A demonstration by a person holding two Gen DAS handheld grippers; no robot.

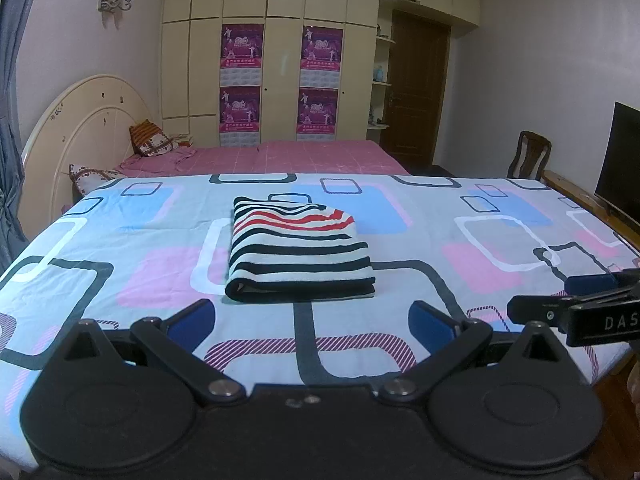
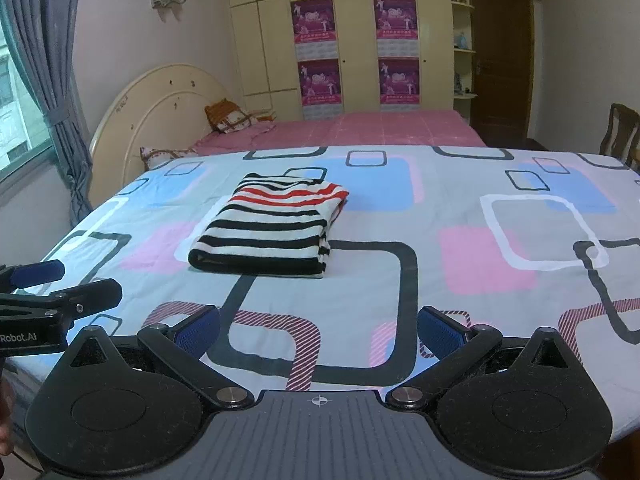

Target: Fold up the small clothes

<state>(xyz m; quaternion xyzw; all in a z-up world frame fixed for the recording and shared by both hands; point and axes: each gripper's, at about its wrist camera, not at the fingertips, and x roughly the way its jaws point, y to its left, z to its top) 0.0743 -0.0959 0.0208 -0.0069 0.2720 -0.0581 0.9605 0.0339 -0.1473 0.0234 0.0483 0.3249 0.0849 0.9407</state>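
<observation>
Left wrist view: the striped garment (image 1: 299, 251) lies folded into a neat rectangle on the patterned sheet (image 1: 460, 240), at 12 o'clock from the left gripper (image 1: 312, 322), which is wide open and empty. Right wrist view: the garment sits at 11 o'clock from the right gripper (image 2: 319, 330), also spread wide and empty; the frame cuts off its underside.

Bare patterned sheet (image 1: 400, 248) is lying open on every side of the folded striped garment (image 1: 298, 250). Only the right gripper (image 1: 560, 300) is intruding near the right edge.
</observation>
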